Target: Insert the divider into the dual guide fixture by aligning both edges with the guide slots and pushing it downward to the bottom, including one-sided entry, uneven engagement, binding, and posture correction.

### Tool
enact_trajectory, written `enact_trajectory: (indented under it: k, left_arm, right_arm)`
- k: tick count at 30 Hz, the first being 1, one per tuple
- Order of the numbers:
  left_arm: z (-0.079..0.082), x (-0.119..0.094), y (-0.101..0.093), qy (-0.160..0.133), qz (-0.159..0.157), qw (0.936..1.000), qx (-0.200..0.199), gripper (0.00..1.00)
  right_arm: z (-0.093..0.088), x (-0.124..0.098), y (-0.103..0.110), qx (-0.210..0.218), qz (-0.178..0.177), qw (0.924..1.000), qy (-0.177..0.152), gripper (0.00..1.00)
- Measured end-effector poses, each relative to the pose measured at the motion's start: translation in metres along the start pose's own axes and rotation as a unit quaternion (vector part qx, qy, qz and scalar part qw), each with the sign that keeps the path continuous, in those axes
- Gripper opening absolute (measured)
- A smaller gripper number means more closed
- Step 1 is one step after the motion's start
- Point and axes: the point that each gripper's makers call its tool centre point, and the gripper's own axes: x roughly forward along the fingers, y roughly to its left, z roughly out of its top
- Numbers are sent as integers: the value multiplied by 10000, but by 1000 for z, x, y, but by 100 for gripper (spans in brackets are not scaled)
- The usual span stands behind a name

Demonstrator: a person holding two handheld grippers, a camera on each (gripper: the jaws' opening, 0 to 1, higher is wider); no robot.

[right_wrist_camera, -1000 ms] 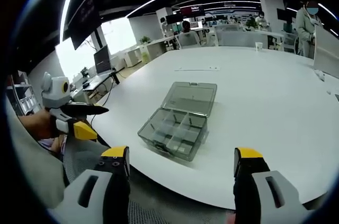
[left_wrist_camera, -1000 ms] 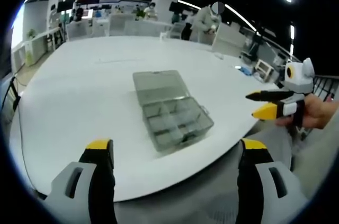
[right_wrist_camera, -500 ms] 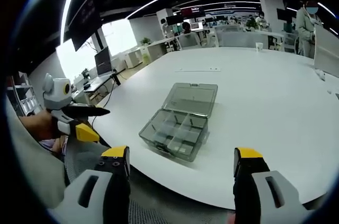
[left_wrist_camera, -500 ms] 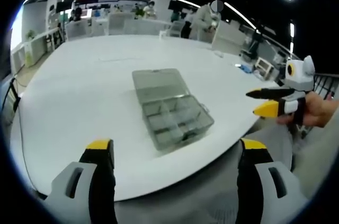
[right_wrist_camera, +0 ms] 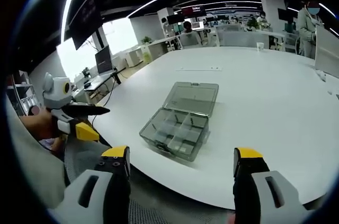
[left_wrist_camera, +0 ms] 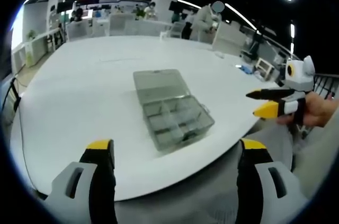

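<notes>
While monitors (right_wrist_camera: 101, 59) line right gripper view, box (right_wrist_camera: 181, 122) open

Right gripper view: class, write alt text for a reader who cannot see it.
An open clear compartment box lies on a white table, its lid flat behind it. The right gripper hangs open before the table's edge; the left gripper shows at far left.

Broad bare stretches of the white table (left_wrist_camera: 79, 86) lie open on every side of the clear compartment box (left_wrist_camera: 172, 112) with its lid laid flat behind it, the sole obstacle near the front edge, both grippers held off the table.
</notes>
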Motion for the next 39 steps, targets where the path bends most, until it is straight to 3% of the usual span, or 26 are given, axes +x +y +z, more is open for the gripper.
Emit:
enact_trajectory:
  k: [39]
  left_arm:
    - [-2,-1,1,24,7,10000,-12,94]
  right_arm:
    - [0,1,-4,23,-32,10000,-34,78]
